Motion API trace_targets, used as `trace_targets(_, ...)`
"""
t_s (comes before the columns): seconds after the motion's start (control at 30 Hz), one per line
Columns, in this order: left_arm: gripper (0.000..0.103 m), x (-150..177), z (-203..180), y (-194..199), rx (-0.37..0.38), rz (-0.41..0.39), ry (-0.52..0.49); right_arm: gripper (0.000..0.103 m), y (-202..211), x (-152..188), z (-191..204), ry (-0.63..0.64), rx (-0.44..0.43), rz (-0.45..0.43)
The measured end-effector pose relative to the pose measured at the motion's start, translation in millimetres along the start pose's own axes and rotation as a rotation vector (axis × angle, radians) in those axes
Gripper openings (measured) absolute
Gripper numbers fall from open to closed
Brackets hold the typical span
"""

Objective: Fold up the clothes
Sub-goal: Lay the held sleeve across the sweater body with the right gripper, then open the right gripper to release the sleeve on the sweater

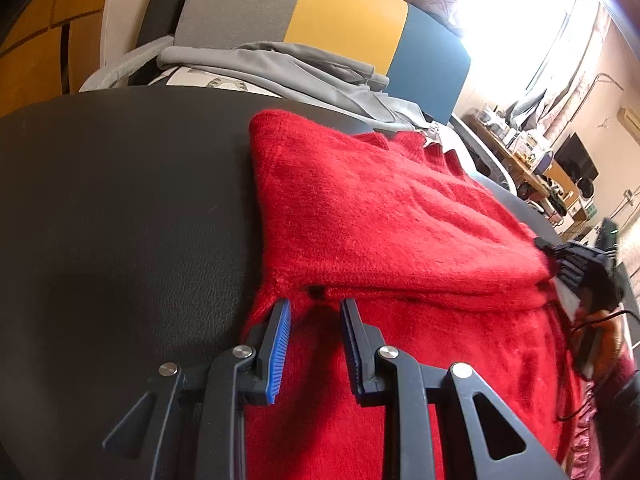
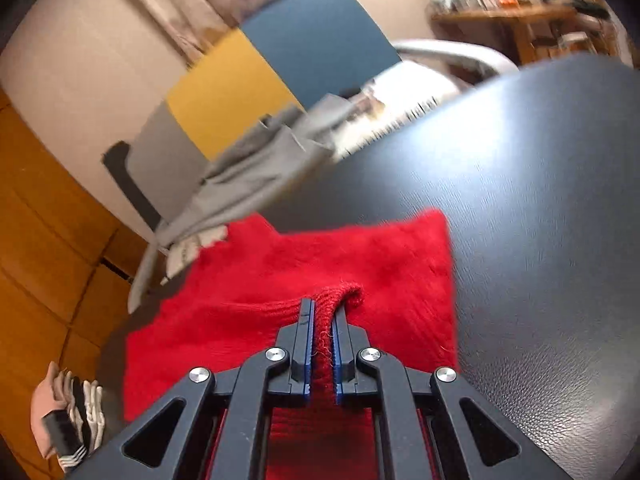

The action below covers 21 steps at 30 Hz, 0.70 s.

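Red sweater [image 1: 384, 216] is spread out on the black leather-look table [image 1: 120, 208], partly folded — one layer is doubled over the lower part, and a fold edge runs across just ahead of the left claw [image 1: 316, 308]. That left claw hangs over the near part of the sweater with its jaws narrowly apart; nothing looks pinched between the blue pads, just red knit underneath. The right claw [image 2: 323, 312] is a different story — it's clamped tight on a ribbed edge of the sweater, with the knit bunched up between its pads and a little hump of it poking out past the tips. From the left wrist view the right claw sits at the sweater's far right edge.

Behind the sweater there's a grey garment [image 1: 304, 68] in a loose heap at the back of the table, touching the sweater's far side. A chair back in grey, yellow and blue panels [image 1: 344, 20] stands behind that. A few socks [image 2: 72, 412] lie on the wooden floor [image 2: 40, 240], lower left in the right wrist view.
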State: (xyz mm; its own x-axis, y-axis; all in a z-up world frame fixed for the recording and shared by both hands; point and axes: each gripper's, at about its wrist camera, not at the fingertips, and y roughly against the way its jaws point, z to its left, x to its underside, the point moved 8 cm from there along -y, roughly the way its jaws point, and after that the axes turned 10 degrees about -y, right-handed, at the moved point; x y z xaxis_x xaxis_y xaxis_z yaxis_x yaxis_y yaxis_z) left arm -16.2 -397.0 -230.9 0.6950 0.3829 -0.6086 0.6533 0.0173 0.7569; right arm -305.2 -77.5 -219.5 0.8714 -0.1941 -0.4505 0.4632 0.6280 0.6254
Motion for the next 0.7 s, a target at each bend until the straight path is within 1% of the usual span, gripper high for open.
trace_targets(0.07, 0.025, 3.0, 0.3, 6.0, 0.022, 0.007, 0.012, 0.008, -7.0, 1.9, -7.4, -0.015, 0.022, 0.014)
trace_targets(0.13, 0.025, 1.8, -0.6, 20.0, 0.053, -0.013, 0.016, 0.01, -2.9, 1.3, -13.3, -0.02, 0.05, 0.012)
trace_targets(0.17, 0.025, 1.1, -1.1, 27.2, 0.068, -0.023, 0.018, 0.012, -0.7, 0.9, -16.3, -0.022, 0.063, 0.011)
trace_targets(0.2, 0.025, 0.4, -1.5, 34.5, 0.084, -0.033, 0.019, 0.016, 1.5, 0.6, -19.2, -0.024, 0.077, 0.01)
trace_targets(0.23, 0.025, -5.0, -0.8, 40.8, 0.09, -0.055, 0.018, 0.016, 3.7, 0.3, -22.2, -0.026, 0.091, 0.009)
trace_targets(0.27, 0.025, -10.7, 0.0, 47.2, 0.095, -0.078, 0.017, 0.016, 11.4, -4.2, -21.4, -0.005, 0.127, -0.016)
trace_targets(0.33, 0.025, -30.3, 2.2, 53.7, 0.084, -0.125, 0.008, 0.024, 27.9, -13.6, -19.1, 0.038, 0.201, -0.068)
trace_targets(0.37, 0.025, -41.2, 3.2, 54.3, 0.078, -0.143, 0.001, 0.026, 37.4, -16.2, -10.7, 0.082, 0.219, -0.104)
trace_targets(0.4, 0.025, -53.6, 4.6, 50.1, 0.065, -0.154, -0.01, 0.029, 37.9, -14.6, 6.1, 0.137, 0.201, -0.099)
trace_targets(0.43, 0.025, -66.2, 5.9, 45.6, 0.05, -0.164, -0.021, 0.032, 38.0, -12.7, 23.2, 0.192, 0.182, -0.091)
trace_targets(0.5, 0.025, -85.5, 8.6, 29.5, 0.037, -0.153, -0.03, 0.035, 38.4, -8.6, 57.5, 0.302, 0.142, -0.075)
trace_targets(0.57, 0.025, -104.4, 12.2, 9.4, 0.023, -0.135, -0.038, 0.039, 23.9, 8.3, 91.6, 0.415, 0.102, -0.006)
trace_targets(0.6, 0.025, -113.8, 14.0, -0.6, 0.016, -0.125, -0.042, 0.042, 12.5, 17.1, 98.1, 0.463, 0.118, 0.028)
trace_targets(0.67, 0.025, -126.0, 13.3, -20.0, 0.03, -0.103, -0.069, 0.043, -10.3, 34.6, 109.9, 0.557, 0.155, 0.098)
trace_targets(0.7, 0.025, -131.5, 17.1, -33.4, 0.002, -0.089, -0.076, 0.043, -21.6, 43.1, 115.7, 0.603, 0.174, 0.134)
